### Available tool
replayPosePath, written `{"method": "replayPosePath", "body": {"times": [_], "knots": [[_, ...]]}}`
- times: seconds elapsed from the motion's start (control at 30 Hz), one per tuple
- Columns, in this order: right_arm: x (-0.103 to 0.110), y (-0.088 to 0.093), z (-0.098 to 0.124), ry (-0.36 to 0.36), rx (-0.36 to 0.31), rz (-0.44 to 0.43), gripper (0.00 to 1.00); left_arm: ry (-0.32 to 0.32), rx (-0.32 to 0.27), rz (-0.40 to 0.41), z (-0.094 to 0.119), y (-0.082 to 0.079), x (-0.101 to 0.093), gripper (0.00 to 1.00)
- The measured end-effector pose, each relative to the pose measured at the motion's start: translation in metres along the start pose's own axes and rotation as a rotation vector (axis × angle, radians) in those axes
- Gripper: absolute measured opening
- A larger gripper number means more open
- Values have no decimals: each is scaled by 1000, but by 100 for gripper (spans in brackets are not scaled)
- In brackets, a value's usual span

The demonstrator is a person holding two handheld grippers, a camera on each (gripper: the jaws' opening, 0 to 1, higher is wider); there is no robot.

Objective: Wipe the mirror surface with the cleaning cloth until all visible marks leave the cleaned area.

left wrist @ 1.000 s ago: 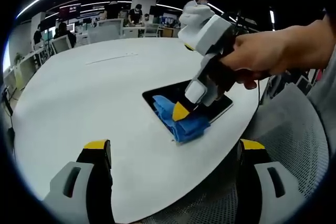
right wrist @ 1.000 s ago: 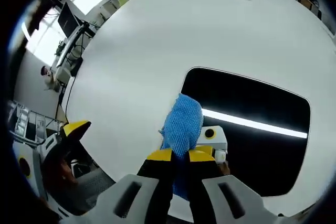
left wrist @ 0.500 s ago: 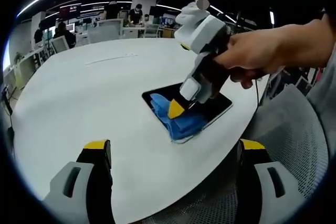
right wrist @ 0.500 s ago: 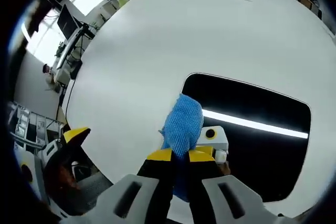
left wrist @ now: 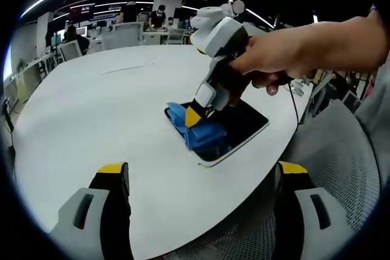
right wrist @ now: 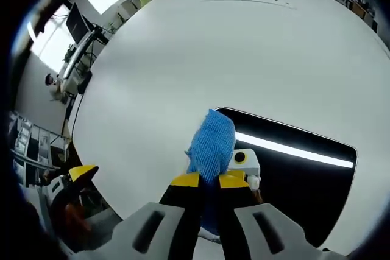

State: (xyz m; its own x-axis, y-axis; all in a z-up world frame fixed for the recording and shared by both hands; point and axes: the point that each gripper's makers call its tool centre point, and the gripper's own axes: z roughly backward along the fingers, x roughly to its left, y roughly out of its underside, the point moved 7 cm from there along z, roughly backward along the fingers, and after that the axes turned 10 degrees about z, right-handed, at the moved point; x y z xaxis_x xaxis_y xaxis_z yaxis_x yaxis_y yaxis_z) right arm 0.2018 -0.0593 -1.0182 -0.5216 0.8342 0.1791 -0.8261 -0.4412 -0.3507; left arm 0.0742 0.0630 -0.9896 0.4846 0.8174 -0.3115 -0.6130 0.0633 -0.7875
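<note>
In the middle of the frame the right tongs (left wrist: 194, 115), held by a hand (left wrist: 277, 56), press the blue cloth (left wrist: 198, 129) on the dark mirror (left wrist: 241, 127). The left tongs (left wrist: 201, 178) stand wide apart over the white tabletop (left wrist: 91, 108).

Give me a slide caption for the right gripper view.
Right claw presses the blue cloth onto the dark mirror on the white table.

Bare table (left wrist: 97, 108) all around the mirror (left wrist: 241, 123).
</note>
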Motion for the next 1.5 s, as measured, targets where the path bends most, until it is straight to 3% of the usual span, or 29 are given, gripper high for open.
{"method": "replayPosePath", "body": {"times": [0.13, 0.87, 1.5], "knots": [[-5, -8, -2, 25, 6, 51, 3, -1, 1, 2, 0, 0, 0, 98], [-26, -45, -21, 66, -6, 88, 3, -3, -4, 2, -1, -1, 1, 99], [-26, -48, -20, 54, -2, 89, 3, -7, -8, 10, -1, -1, 2, 99]]}}
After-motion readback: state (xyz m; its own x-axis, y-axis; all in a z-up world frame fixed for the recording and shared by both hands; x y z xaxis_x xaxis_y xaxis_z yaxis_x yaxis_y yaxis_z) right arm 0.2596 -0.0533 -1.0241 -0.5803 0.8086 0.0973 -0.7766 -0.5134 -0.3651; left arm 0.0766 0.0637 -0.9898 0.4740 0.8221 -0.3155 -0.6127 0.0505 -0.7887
